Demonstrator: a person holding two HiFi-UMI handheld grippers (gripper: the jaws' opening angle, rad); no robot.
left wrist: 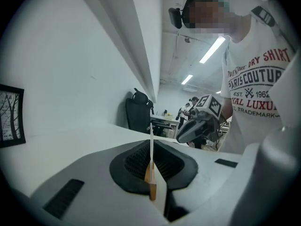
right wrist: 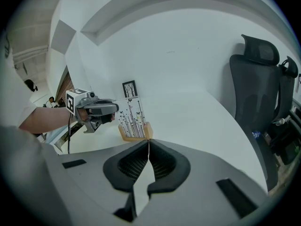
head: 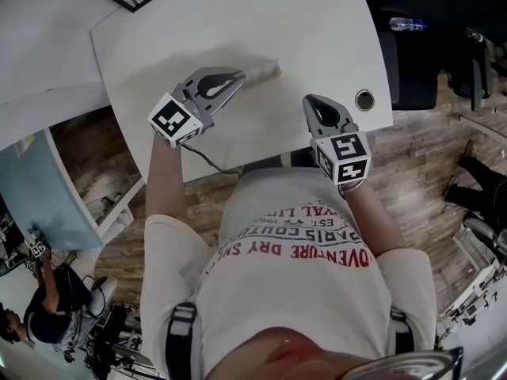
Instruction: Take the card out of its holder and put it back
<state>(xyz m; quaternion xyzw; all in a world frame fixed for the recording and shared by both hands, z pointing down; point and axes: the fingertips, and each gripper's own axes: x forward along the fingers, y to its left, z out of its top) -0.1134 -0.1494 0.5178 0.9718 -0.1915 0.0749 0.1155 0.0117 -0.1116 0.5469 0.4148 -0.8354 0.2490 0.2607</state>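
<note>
The left gripper (head: 236, 78) is clenched on the side edge of the white rectangular card printed with thin black trees and butterflies (right wrist: 131, 117). The card stands upright with its lower edge in the slot of the small light-wood holder (right wrist: 136, 136) on the white table with a rounded edge (head: 317, 30). The right gripper (head: 312, 101) is held over the near part of the table, apart from the holder, its jaws pressed together with nothing between them.
</note>
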